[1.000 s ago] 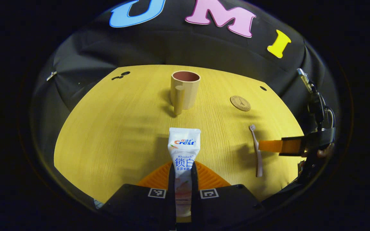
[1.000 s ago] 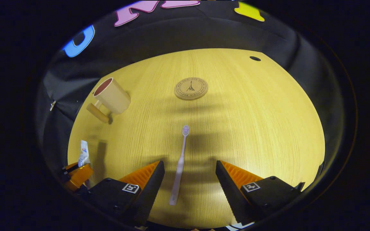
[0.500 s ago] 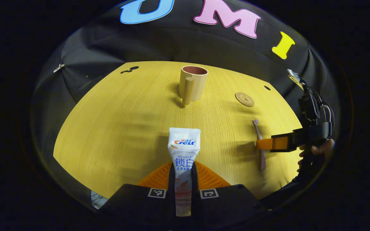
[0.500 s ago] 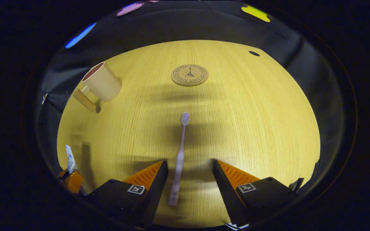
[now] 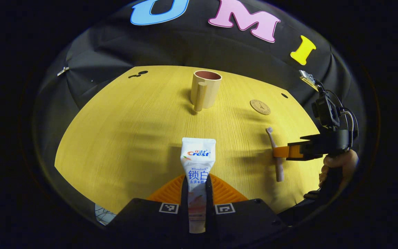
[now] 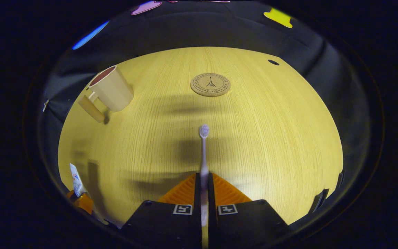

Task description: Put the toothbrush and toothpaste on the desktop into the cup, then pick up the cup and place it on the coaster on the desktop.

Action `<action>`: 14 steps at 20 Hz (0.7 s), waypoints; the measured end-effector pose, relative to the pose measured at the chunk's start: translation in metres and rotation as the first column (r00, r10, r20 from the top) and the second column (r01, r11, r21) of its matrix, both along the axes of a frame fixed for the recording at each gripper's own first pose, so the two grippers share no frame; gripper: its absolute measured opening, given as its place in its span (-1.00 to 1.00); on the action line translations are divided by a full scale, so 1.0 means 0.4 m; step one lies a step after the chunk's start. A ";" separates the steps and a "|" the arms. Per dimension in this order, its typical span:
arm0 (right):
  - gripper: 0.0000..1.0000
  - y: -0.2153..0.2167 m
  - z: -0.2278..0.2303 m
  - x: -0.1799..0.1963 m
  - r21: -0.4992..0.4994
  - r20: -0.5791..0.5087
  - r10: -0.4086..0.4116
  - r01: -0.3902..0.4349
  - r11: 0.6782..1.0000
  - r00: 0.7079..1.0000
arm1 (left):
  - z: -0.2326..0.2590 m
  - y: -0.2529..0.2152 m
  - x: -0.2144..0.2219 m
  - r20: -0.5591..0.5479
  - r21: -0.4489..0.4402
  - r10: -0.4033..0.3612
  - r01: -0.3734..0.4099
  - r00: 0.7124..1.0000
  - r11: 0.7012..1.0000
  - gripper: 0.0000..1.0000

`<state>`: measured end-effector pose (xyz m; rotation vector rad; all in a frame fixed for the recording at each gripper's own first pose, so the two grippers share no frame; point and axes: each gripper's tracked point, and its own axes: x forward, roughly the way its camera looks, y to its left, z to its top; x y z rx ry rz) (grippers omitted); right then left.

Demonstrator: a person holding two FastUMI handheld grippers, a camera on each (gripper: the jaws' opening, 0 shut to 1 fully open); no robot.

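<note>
Yellow desktop (image 5: 123,138), left tool (image 5: 197,193) pinching toothpaste (image 5: 197,162), right tool (image 6: 203,193) pinching toothbrush (image 6: 204,152)

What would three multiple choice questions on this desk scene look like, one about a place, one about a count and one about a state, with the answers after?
1. Where does the round cork coaster lie?
A. under the cup
B. bare on the yellow wooden desktop, apart from the cup
C. inside the cup

2. How many items lie inside the beige handled cup?
A. none seen
B. one
C. two

3. What state is the right tool in?
A. wide open above the brush
B. shut on the pale pink toothbrush
C. shut on the coaster

Answers:
1 B, the right gripper view shows bare wood between coaster and cup.
2 A, the white toothpaste tube sits clamped in the left tool and the brush in the right.
3 B, both fingers press the brush handle.
</note>
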<state>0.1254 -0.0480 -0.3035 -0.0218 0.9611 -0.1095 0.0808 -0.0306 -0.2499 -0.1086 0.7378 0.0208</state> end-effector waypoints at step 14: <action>-0.88 -0.069 0.034 -0.035 0.119 -0.041 0.082 -0.077 0.990 0.996 | 0.110 0.044 0.067 0.070 -0.051 0.017 -0.013 0.997 0.999 -0.53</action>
